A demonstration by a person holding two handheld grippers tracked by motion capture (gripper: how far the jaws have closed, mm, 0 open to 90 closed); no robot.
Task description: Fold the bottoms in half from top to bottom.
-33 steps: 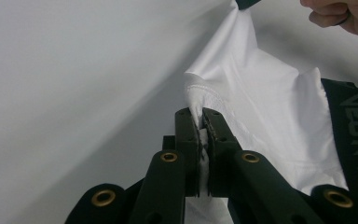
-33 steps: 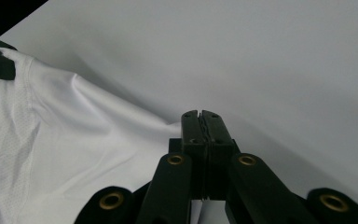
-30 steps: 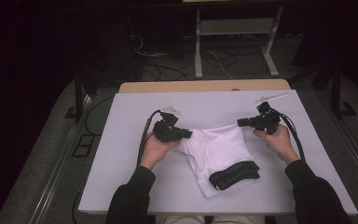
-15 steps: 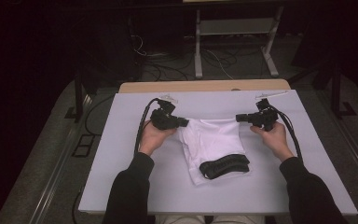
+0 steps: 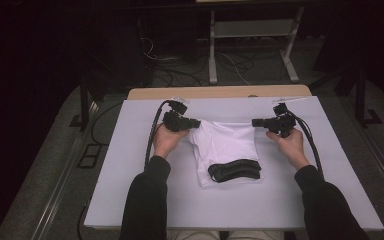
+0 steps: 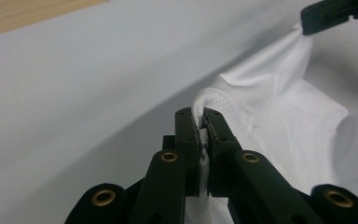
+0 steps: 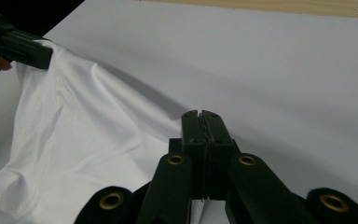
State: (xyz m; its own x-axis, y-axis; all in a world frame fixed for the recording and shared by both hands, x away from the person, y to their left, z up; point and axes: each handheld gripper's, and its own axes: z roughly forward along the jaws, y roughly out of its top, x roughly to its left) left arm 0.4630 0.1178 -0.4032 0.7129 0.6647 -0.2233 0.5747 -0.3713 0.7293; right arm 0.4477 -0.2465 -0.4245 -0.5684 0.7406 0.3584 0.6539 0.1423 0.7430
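Observation:
A white garment [image 5: 227,145] hangs stretched between both grippers over the white table [image 5: 130,175]. A black folded band [image 5: 235,170] lies on its lower part, which rests on the table. My left gripper [image 5: 198,122] is shut on the garment's top left hem; in the left gripper view the jaws [image 6: 204,119] pinch a stitched edge of the cloth [image 6: 298,121]. My right gripper [image 5: 254,121] is shut on the top right corner. In the right gripper view its jaws [image 7: 202,116] are pressed together, with the cloth [image 7: 74,140] spreading left toward the left gripper [image 7: 42,53].
A wooden strip [image 5: 220,92] runs along the table's far edge. Behind it stand a metal frame [image 5: 250,30] and loose cables on a dark floor. The person's dark sleeves come in from the bottom, and a cable trails from each gripper.
Both hands have carried the garment away from the person, the left one farther. The cloth and the black band on it slid the same way, and the top edge is now drawn straighter.

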